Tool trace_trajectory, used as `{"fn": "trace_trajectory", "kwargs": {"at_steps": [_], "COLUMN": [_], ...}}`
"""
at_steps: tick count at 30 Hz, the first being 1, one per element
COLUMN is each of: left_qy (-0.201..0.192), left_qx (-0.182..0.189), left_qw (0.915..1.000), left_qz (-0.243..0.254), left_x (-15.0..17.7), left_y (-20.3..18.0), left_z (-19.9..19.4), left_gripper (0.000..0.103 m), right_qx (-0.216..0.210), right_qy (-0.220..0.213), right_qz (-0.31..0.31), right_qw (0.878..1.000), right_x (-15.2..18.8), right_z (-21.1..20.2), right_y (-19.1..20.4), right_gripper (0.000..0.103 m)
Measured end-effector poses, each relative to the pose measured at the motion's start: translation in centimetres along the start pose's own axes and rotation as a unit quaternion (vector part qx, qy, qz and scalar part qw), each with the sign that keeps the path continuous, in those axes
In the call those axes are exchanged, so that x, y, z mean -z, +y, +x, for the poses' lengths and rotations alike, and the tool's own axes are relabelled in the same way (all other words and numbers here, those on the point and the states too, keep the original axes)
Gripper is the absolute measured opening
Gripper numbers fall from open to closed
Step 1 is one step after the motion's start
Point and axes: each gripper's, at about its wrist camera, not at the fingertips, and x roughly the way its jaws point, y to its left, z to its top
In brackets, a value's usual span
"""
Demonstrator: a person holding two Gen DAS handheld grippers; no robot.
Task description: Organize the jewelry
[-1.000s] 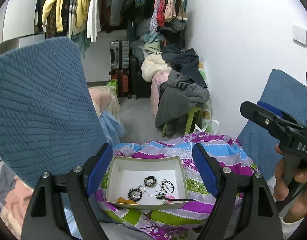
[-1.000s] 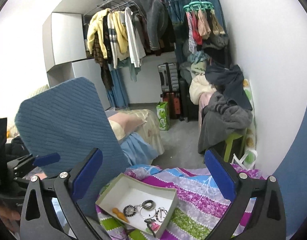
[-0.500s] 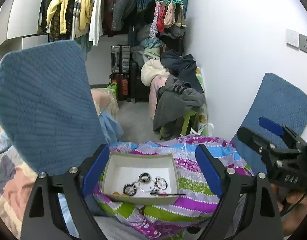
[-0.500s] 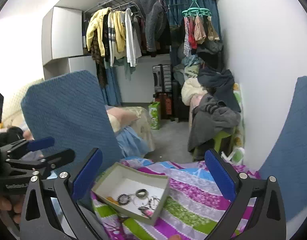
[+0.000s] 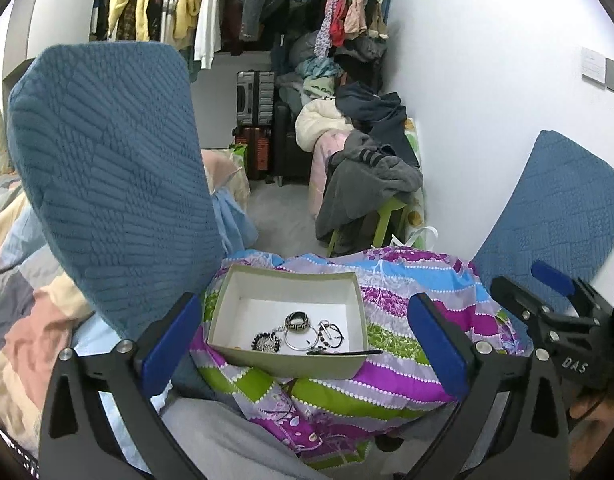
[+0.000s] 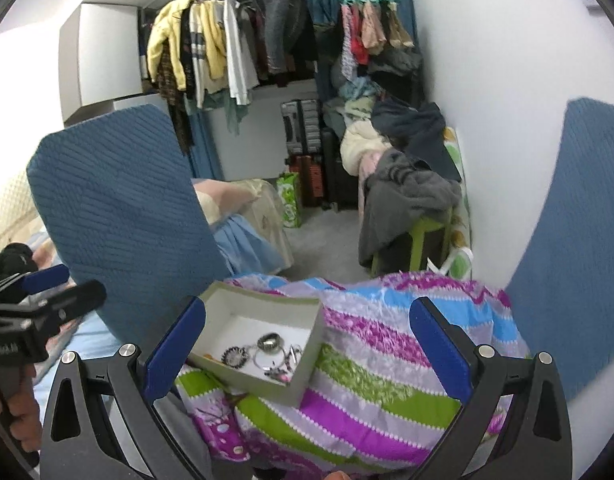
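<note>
A shallow open cardboard box rests on a colourful striped quilt. Inside lie a dark patterned ring, a beaded bracelet, a thin silver hoop and tangled small pieces; a dark thin clip lies across the front rim. The box also shows in the right wrist view. My left gripper is open and empty, held back above the box. My right gripper is open and empty, also raised behind the box.
A blue quilted cushion stands left of the box and another leans on the white wall at right. Beyond are a green stool piled with clothes, suitcases and a hanging clothes rail.
Both grippers have drawn back and risen from the box, which now sits lower in the views. The right gripper has dropped lower at the right edge of the left wrist view. Both stay open.
</note>
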Motion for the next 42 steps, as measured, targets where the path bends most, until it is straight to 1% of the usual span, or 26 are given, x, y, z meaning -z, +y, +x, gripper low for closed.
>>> {"fn": "trace_trajectory", "kwargs": {"at_steps": [3, 7, 10, 12, 22, 30, 42], "left_qy": [0.006, 0.017, 0.025, 0.024, 0.044, 0.059, 0.067], "left_qx": [-0.004, -0.009, -0.020, -0.020, -0.032, -0.042, -0.047], "left_qw": [1.0000, 0.9998, 0.9995, 0.9995, 0.9985, 0.9974, 0.9966], "left_qz": [-0.003, 0.002, 0.002, 0.003, 0.006, 0.003, -0.002], "left_x": [0.6, 1.4, 1.8, 1.8, 2.4, 3.0, 3.2], "left_y": [0.1, 0.0, 0.1, 0.1, 0.2, 0.5, 0.8], "left_z": [0.3, 1.0, 1.4, 1.4, 2.4, 3.0, 3.6], "left_gripper": [0.102, 0.102, 0.102, 0.102, 0.102, 0.102, 0.102], "right_qx": [0.004, 0.012, 0.020, 0.020, 0.019, 0.020, 0.022], "right_qy": [0.008, 0.003, 0.024, 0.025, 0.026, 0.035, 0.041], "right_qz": [0.003, 0.004, 0.006, 0.009, 0.016, 0.013, 0.006], "right_qw": [1.000, 1.000, 0.999, 0.999, 0.999, 0.999, 0.999], "right_x": [0.9, 2.3, 3.2, 3.5, 3.6, 3.7, 4.1], "right_z": [-0.2, -0.2, 0.7, 0.7, 0.5, 0.7, 1.6], "right_y": [0.0, 0.0, 0.1, 0.1, -0.2, 0.0, 0.5], "right_gripper": [0.103, 0.103, 0.103, 0.103, 0.103, 0.103, 0.103]}}
